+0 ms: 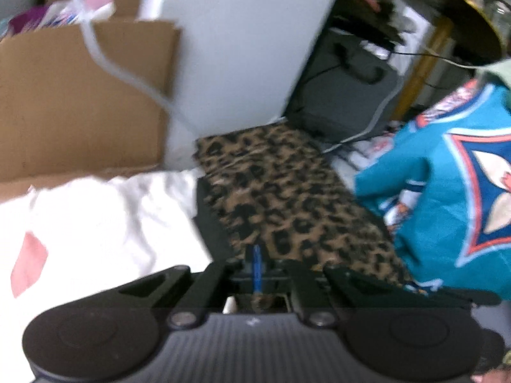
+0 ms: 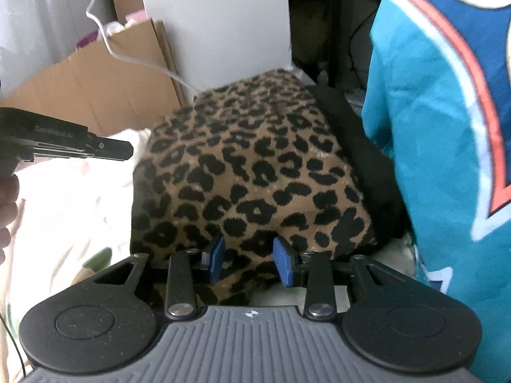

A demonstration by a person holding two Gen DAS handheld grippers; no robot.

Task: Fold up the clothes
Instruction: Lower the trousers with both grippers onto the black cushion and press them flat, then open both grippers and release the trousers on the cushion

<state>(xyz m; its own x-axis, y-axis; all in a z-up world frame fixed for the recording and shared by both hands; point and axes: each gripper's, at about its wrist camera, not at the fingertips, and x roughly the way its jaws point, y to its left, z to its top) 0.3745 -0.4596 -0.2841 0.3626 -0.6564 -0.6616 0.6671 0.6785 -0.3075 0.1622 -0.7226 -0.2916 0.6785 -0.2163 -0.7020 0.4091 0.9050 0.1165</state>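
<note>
I'm holding both tongs angled down over the bed, pointing fwd at the clothes pile. My left gripper [image 2: 126,150] is showing in the right wrist view as a dark bar coming in from the left edge, w/ part of my hand [image 2: 8,204] beside it, hovering over the white sheet.

Biggest thing: the white bedsheet [image 1: 95,223], wrinkled, taking up the left side in both views. On it, approx centre, the leopard-print garment [image 2: 255,175] is lying folded into a rough block, w/ a black layer [image 2: 367,159] showing along its right edge. To the right of that, a teal jersey [image 2: 447,127] w/ orange, white & blue graphic is sitting touching the leopard piece's right side. Behind: cardboard box [image 1: 80,95] on the left, a white panel [image 1: 239,48] in the middle, a white cable [image 2: 127,54] trailing down across the box.

Left gripper [image 1: 257,268]: jaws fully together, blue pads meeting in one thin line, right over the near edge of the leopard fabric. Can't tell if any cloth is pinched; view is blurry there.

Right gripper [image 2: 249,261]: jaws partway apart, blue pads [image 2: 215,258] standing on either side of the leopard garment's near edge, fabric filling the gap btwn them. Can't tell whether the pads are pressing on it.
</note>
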